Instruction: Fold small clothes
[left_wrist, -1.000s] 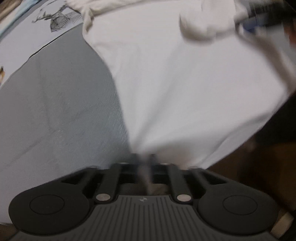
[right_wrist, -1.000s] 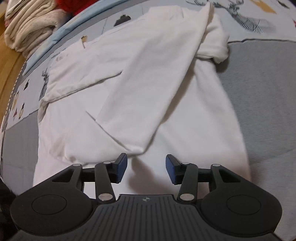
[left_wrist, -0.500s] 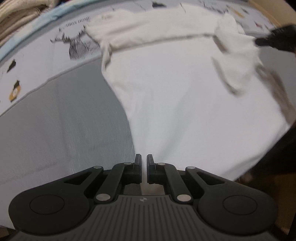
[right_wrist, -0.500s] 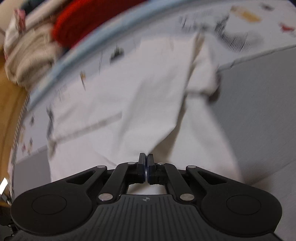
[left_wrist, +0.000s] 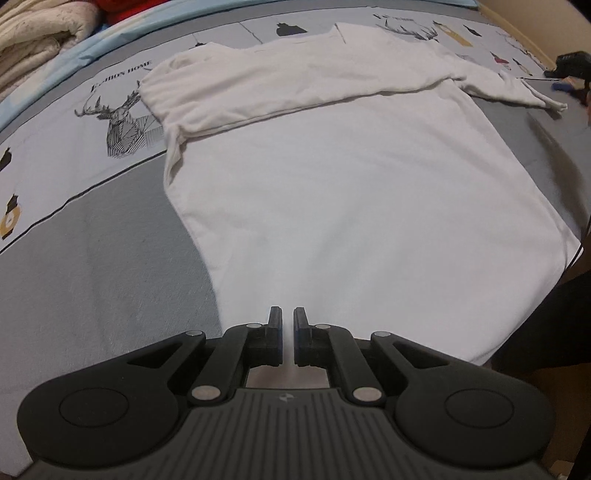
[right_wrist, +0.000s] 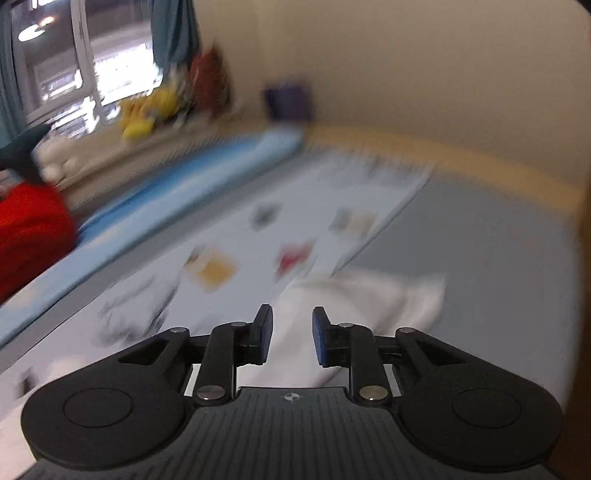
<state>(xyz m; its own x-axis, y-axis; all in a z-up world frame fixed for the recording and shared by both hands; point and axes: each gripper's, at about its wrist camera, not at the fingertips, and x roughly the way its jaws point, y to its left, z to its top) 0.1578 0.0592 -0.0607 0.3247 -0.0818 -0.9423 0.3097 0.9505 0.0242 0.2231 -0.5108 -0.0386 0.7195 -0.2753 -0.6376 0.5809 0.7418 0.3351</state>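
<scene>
A white long-sleeved shirt (left_wrist: 351, 192) lies flat on the bed, with one sleeve (left_wrist: 295, 77) folded across its top and the other sleeve end (left_wrist: 532, 96) trailing to the far right. My left gripper (left_wrist: 287, 321) hovers over the shirt's near hem, jaws a narrow gap apart and empty. My right gripper (right_wrist: 291, 325) is open and empty, just above the white sleeve (right_wrist: 369, 299); that view is blurred by motion. The right gripper also shows small and dark at the far right of the left wrist view (left_wrist: 570, 68).
The bed cover (left_wrist: 92, 258) is grey with a pale printed band showing a deer head (left_wrist: 118, 122). Folded cream blankets (left_wrist: 33, 40) and a red cloth (right_wrist: 29, 229) lie at the back left. The bed's front edge drops off at the right (left_wrist: 546, 314).
The right gripper carried the sleeve out to the right, let it go and opened. The left gripper let go of the hem and opened slightly. The shirt now lies flat.
</scene>
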